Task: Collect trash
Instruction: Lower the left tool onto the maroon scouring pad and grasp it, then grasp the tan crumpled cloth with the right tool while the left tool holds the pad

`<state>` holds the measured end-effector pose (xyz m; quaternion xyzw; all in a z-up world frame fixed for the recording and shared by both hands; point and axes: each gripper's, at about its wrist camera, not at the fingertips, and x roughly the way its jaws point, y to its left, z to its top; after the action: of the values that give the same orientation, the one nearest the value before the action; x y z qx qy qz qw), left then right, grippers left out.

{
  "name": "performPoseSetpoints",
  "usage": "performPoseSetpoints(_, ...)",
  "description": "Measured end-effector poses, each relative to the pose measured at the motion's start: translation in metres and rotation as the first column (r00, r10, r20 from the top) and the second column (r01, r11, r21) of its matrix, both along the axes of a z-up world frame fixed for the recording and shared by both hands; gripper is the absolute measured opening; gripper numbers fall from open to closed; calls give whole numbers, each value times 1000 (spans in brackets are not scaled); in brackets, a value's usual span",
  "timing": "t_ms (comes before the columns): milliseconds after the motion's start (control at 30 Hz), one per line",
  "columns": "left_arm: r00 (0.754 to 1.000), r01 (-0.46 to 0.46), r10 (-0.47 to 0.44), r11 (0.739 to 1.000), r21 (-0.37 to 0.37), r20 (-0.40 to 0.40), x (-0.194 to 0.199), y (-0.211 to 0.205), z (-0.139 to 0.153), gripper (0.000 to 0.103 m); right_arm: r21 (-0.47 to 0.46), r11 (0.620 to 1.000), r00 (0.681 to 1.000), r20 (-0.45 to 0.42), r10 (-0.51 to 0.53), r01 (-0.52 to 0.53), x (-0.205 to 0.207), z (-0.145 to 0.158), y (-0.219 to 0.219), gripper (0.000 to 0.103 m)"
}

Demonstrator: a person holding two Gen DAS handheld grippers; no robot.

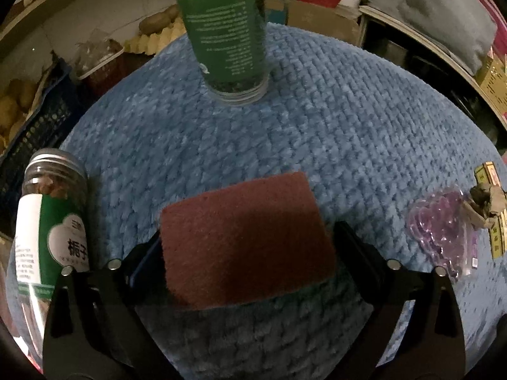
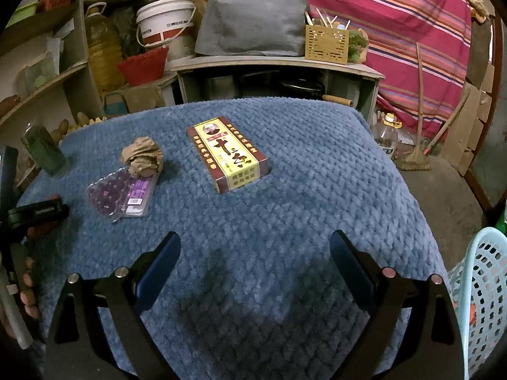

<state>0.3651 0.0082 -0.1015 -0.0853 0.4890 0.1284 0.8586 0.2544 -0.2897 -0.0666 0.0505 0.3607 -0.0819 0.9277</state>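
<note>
left jar: clear jar with green-white label (image 1: 52,218), lying at the left edge of the blue quilted surface (image 1: 317,133), just left of the left gripper.
left gripper: the left gripper (image 1: 244,243) is spread wide around the maroon scouring pad (image 1: 247,237); left finger touches the pad edge, right finger stands clear of it. No pinch seen.
far jar: clear jar with green label (image 1: 228,41), upright at the far side of the surface, beyond the pad.
trash, left group: purple plastic blister pack (image 2: 122,194) lies flat, crumpled brown paper (image 2: 142,156) touching its far end.
box: yellow-red carton (image 2: 229,155) lies flat mid-surface, right of the paper, apart from it.
right gripper: the right gripper (image 2: 255,266) is spread wide, empty, hovering over bare surface near the front edge.
basket: light blue perforated basket (image 2: 481,297) at the right edge, off the surface.
</note>
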Motion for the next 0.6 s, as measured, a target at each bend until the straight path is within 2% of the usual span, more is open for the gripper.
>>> performPoseSetpoints(133, 1000, 22, -22, 1000, -15, 22, -2, 3, 3, 87, 5, 1000, 1000, 13, 4, -4, 5, 2, 5, 93)
performPoseSetpoints(300, 996, 69, -67, 997, -38, 52, -2, 10, 3, 86, -11, 999, 999, 25, 41, -41, 21, 6, 24, 93)
performPoseSetpoints(500, 985, 149, -141, 986, -76, 103, 12, 14, 12, 86, -74, 992, 994, 23, 106, -104, 56, 9, 56, 93)
performPoseSetpoints(600, 978, 165, -154, 984, -72, 137, 9, 12, 21, 86, -73, 988, 991, 18, 136, -134, 70, 11, 68, 93)
